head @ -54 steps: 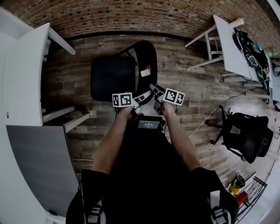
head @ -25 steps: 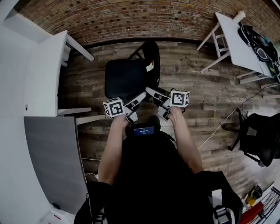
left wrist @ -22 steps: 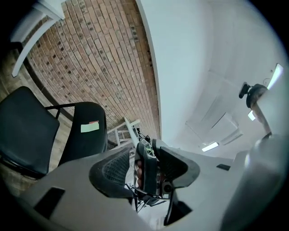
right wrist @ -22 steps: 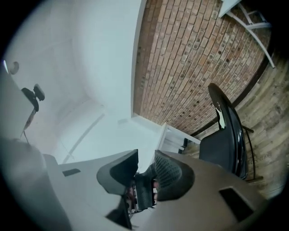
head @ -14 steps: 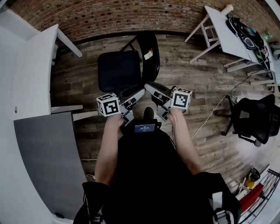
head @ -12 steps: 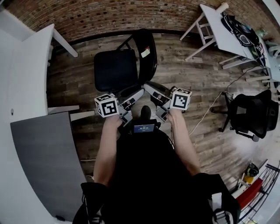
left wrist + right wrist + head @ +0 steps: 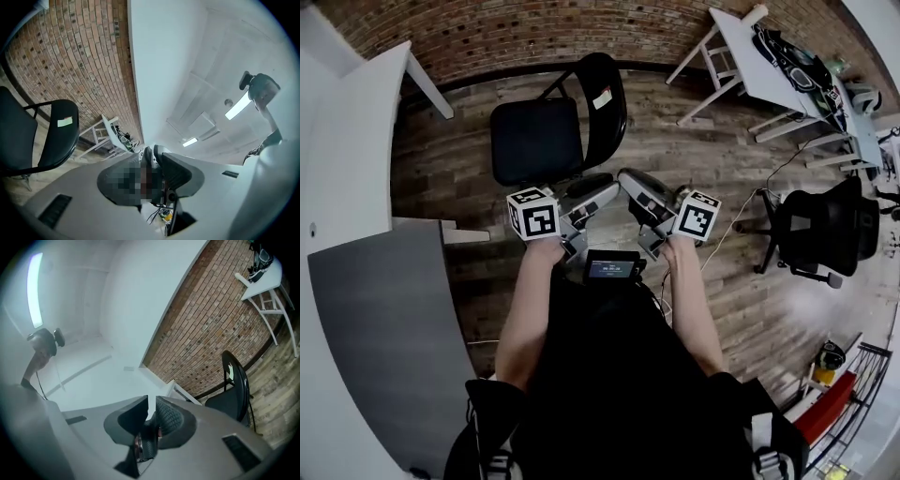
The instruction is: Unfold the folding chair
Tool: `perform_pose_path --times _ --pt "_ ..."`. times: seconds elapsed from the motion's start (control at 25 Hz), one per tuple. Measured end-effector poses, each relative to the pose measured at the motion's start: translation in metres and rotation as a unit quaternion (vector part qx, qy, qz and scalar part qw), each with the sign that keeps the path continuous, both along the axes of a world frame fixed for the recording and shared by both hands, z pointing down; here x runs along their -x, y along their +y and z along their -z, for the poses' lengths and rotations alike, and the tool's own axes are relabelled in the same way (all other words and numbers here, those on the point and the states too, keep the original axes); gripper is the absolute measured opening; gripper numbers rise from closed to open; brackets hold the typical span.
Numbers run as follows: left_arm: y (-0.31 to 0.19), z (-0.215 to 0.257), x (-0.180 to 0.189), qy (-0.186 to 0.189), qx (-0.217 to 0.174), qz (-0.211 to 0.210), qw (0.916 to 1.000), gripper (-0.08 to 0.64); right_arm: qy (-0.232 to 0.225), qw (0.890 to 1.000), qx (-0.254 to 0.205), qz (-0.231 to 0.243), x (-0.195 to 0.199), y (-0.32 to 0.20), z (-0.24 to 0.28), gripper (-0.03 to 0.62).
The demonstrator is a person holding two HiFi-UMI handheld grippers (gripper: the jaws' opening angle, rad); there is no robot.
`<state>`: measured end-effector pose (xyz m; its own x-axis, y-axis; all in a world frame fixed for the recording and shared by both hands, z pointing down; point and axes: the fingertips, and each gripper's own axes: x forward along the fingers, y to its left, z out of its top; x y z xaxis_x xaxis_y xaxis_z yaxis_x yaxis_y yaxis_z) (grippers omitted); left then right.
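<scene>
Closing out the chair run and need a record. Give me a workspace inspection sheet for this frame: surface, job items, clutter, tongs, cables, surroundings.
Surface: wood plank floor; no worktable in use.
Job's things: black folding chair unfolded, standing on its legs, seat flat, backrest up, by the brick wall.
Clutter: bags and gear on the white table at upper right.
Tongs: left tongs and right tongs both off the chair with nothing between the jaws. Both have just been closing; the right shows only a narrow slit.
Cables: pale cable across the floor beside the black office chair.
Surroundings: white desk and grey panel at left.
</scene>
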<state>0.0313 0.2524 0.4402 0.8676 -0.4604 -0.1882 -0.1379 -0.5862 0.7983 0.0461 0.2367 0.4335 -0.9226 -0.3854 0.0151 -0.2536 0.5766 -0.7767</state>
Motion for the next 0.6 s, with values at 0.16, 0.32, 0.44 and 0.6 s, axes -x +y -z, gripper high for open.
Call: perform_pose_path --times 0.16,0.32,0.44,0.6 --pt "0.001 0.009 -0.004 -0.016 -0.015 0.003 0.9998 0.172 -0.008 1.0 -0.013 0.003 -0.004 0.001 0.009 0.054" --pt "0.026 0.023 -0.043 -0.019 -0.011 0.017 0.9996 0.166 -0.019 1.0 -0.02 0.016 -0.042 0.026 0.022 0.051" --pt "0.043 0.02 -0.068 -0.025 0.002 0.029 0.9993 0.158 -0.029 0.999 -0.017 0.027 -0.066 0.04 0.019 0.051" --pt "0.06 0.009 -0.087 -0.035 0.016 0.053 0.9979 0.156 -0.046 0.998 0.0 0.05 -0.086 0.057 0.008 0.049"
